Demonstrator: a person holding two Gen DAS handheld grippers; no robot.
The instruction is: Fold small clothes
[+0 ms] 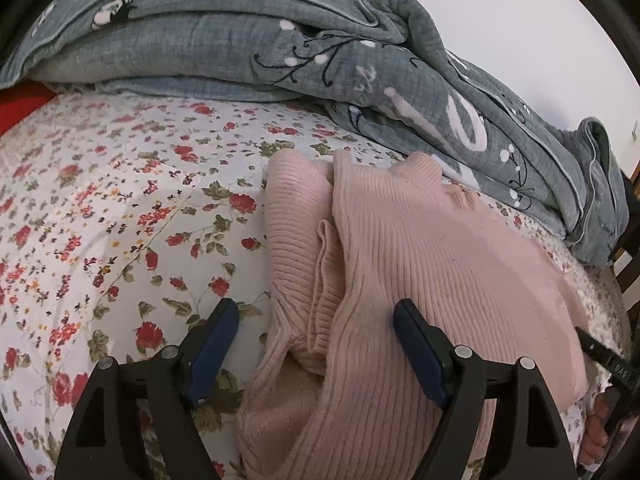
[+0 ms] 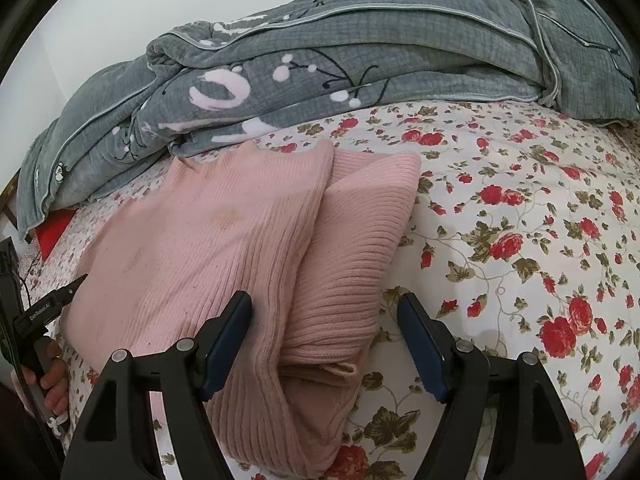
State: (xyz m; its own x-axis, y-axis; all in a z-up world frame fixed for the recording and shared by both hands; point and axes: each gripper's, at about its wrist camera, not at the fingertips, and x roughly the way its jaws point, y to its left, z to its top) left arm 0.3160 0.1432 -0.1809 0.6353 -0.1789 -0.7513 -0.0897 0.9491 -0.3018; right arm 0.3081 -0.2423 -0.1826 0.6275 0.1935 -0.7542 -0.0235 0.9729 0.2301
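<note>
A bed covered with a floral sheet [image 1: 120, 208] [image 2: 520, 220], white with red roses and green leaves, fills most of both views. A large grey-green quilted blanket [image 1: 224, 40] [image 2: 360, 48], printed with white blossoms and dark twigs, is seen bunched up beyond both grippers, along the far edge of the bed.

A pink ribbed sweater [image 1: 420, 264] [image 2: 208, 240] is laid on the sheet in front of the grippers, partly folded. Its body lies flat, and one sleeve [image 1: 296, 216] [image 2: 360, 232] is folded in along the side of the body.

The left gripper [image 1: 316, 320] is held above the sweater with its jaws well apart. The sleeve and the edge of the body are seen between its dark blue pads [image 1: 212, 344], but no cloth is pressed by them. Its left finger is over the floral sheet and its right finger is over the pink body.

The right gripper [image 2: 324, 312] is likewise spread wide and holds nothing. The folded sleeve is seen between its pads [image 2: 228, 340]; the sweater's body is to its left and the bare sheet to its right.

At the edge of each view the other gripper is seen small, with the fingers of a hand [image 1: 598, 432] [image 2: 54, 380] closed around its handle.
</note>
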